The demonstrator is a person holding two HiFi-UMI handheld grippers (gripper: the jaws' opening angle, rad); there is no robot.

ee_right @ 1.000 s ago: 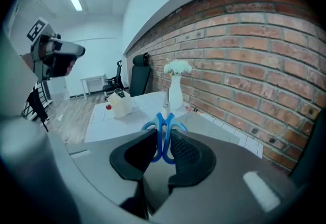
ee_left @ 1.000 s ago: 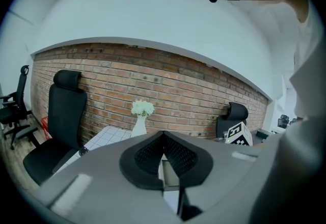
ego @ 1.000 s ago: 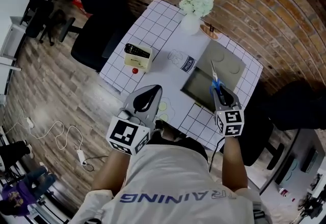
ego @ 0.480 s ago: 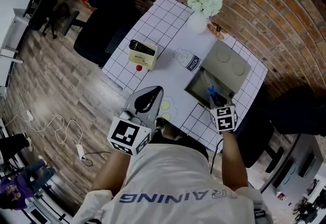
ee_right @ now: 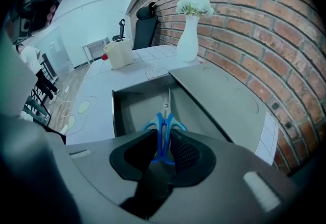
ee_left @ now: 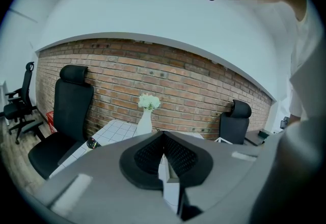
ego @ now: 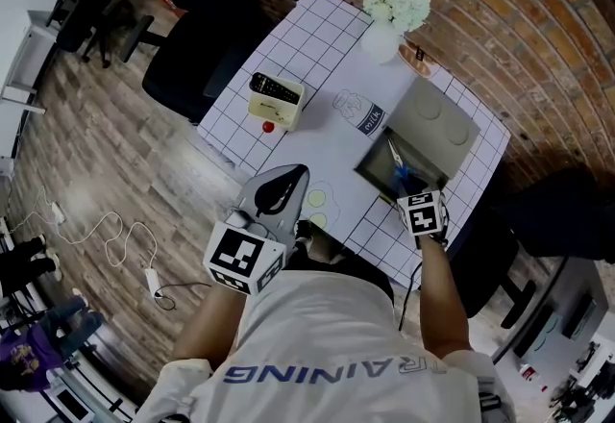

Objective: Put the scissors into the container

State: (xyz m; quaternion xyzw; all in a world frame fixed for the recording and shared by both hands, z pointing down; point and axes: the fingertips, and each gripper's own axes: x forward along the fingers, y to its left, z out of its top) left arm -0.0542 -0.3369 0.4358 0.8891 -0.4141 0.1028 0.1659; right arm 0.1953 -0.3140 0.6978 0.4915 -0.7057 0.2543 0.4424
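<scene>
Blue-handled scissors point(ee_right: 165, 116) are held by their handles in my right gripper point(ee_right: 163, 137), which is shut on them. Their blades point forward and down into the open grey container point(ee_right: 118, 111). In the head view the scissors point(ego: 398, 164) hang over the container's point(ego: 369, 167) dark inside at the table's right, with the right gripper point(ego: 409, 187) just behind them. The container's lid point(ego: 437, 121) lies open on the far side. My left gripper point(ego: 291, 171) stays near the table's front edge, shut and empty; in its own view the left gripper's point(ee_left: 163, 136) pads meet.
A white vase of flowers point(ego: 392, 15) stands at the table's far corner. A cream box with a black remote point(ego: 277, 99) and a small red ball point(ego: 268, 126) sit at the left. A milk carton point(ego: 368, 117) lies mid-table. A black chair point(ego: 197, 41) stands beyond the left edge.
My right gripper has brought the scissors lower and closer over the container's opening. The left gripper has not moved.
</scene>
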